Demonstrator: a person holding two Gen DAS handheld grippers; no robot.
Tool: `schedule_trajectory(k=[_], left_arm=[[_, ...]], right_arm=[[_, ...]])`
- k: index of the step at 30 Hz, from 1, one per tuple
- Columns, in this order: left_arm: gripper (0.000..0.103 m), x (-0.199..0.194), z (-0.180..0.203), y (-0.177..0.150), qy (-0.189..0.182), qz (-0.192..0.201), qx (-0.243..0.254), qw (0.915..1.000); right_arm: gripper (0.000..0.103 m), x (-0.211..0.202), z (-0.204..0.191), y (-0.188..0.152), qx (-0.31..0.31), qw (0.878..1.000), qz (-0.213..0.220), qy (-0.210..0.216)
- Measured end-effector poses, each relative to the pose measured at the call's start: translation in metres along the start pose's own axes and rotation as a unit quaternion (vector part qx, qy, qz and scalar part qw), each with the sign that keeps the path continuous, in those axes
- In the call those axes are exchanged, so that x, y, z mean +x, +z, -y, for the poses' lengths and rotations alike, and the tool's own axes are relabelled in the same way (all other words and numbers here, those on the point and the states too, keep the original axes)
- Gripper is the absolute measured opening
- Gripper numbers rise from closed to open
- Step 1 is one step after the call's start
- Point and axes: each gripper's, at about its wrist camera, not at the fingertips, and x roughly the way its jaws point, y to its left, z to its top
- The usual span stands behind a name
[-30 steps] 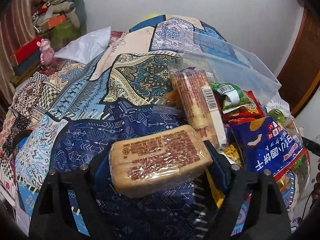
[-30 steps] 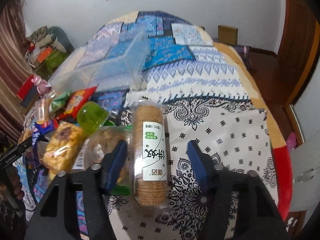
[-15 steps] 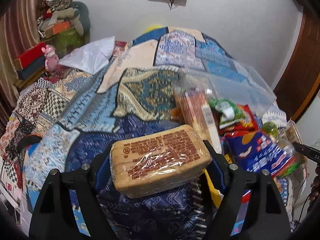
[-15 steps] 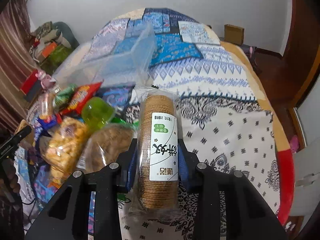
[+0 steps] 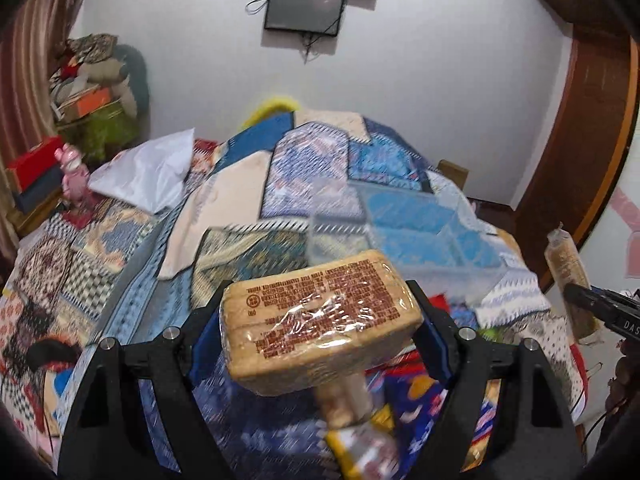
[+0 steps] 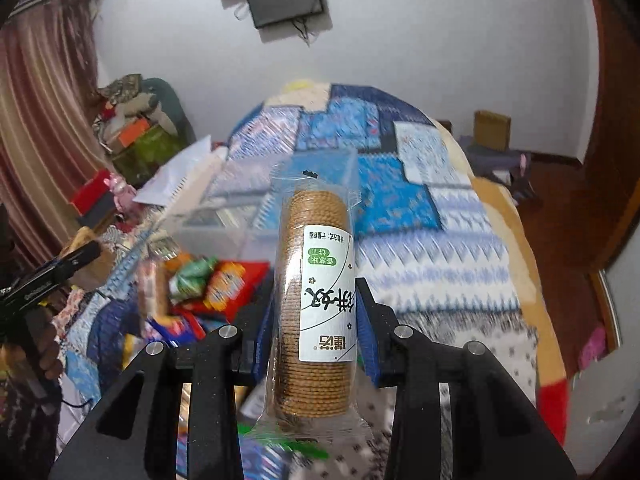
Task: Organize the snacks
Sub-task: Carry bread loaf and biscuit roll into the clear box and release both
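While both grippers are lifted above the bed (image 5: 120, 288), each has a snack clamped. Left gripper (image 5: 320, 328): jaws closed on a wafer pack (image 5: 320, 320), a tan block in clear wrap with red print on top, held crosswise between the blue pads, tilted slightly up to the right. Right gripper (image 6: 316, 320): jaws closed on a biscuit roll (image 6: 316, 280), a stack of round brown biscuits in clear wrap with a white and green label, pointing away from the camera, lower end below the pads. In the left view the roll (image 5: 570, 276) shows at the far right, upright in the other gripper's black tip.

Clear bin (image 6: 240, 220) sits on the quilt beyond the snack pile; in the left view it lies (image 5: 420, 236) behind the wafer pack, blurred. Snack pile (image 6: 208, 284) is on the bed left of the right gripper: green and orange-red bags and a blue bag, all motion-blurred. In the left view a blue bag (image 5: 412, 396) and a yellow packet (image 5: 360, 448) lie below the wafer pack.

Wall screen (image 5: 306, 6) hangs above the bed head. White pillow (image 5: 144, 172) lies on the bed's left side, pink toy (image 5: 74, 176) beside it.
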Motion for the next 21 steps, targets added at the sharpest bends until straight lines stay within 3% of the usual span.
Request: schedule_trajectory(k=[6, 9, 14, 21], left_arm=[[0.081, 0.026, 0.017, 0.026, -0.029, -0.001, 0.005, 0.9996], [0.081, 0.042, 0.025, 0.035, -0.024, -0.004, 0.018, 0.9995], [0.081, 0.076, 0.032, 0.047, -0.041, -0.030, 0.024, 0.9984], [0.081, 0.126, 0.041, 0.058, -0.034, -0.064, 0.038, 0.9966]], right_arm=[[0.033, 0.019, -0.019, 0.024, -0.017, 1.000, 0.012, 0.021], [0.033, 0.035, -0.028, 0.035, -0.024, 0.999, 0.010, 0.029], [0.033, 0.062, -0.032, 0.052, -0.018, 0.999, -0.003, 0.044], [0.033, 0.103, -0.023, 0.072, -0.008, 0.999, -0.033, 0.037]])
